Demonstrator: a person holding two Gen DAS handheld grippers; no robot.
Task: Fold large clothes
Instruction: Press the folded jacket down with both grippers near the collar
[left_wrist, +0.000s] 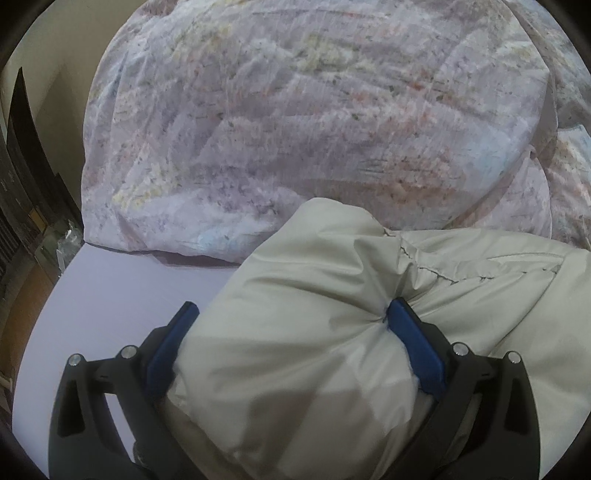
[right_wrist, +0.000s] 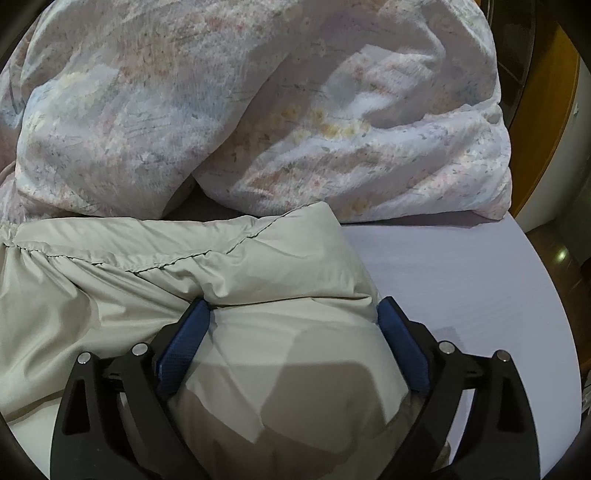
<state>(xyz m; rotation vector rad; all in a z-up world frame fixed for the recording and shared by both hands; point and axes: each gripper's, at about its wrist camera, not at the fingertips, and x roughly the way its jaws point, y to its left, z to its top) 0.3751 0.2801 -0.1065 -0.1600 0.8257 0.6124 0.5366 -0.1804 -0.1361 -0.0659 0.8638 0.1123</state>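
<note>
Bedding fills the far half of both views: a big, rumpled floral duvet in pale pink and lilac (left_wrist: 295, 122) is heaped across the head of the bed, with a matching flowered pillow (right_wrist: 369, 158) leaning on it toward the right-hand edge. Under everything lies a smooth lavender bed sheet (left_wrist: 122, 288), bare along the left edge and again along the right edge in the right wrist view.

On the near part of that sheet sits the task's garment, a puffy, pale grey-beige padded jacket of shiny quilted fabric (right_wrist: 110, 280). It is bunched into a thick bundle stretching between the two tools, its far edge just touching the foot of the duvet. A stitched seam runs across its top, and the folds look loose and uneven rather than squared.

The left gripper (left_wrist: 291, 325), black with blue pads, straddles the jacket's left end; its right pad dents the fabric, while its left pad is blurred, so whether it clamps I cannot tell. The right gripper (right_wrist: 295, 321) stands spread wide around the right end, and whether its pads squeeze the padding I cannot tell.

By my judgement the folding is partly done: the jacket is gathered into a bundle, but flattening, tidying and a final fold seem left.
</note>
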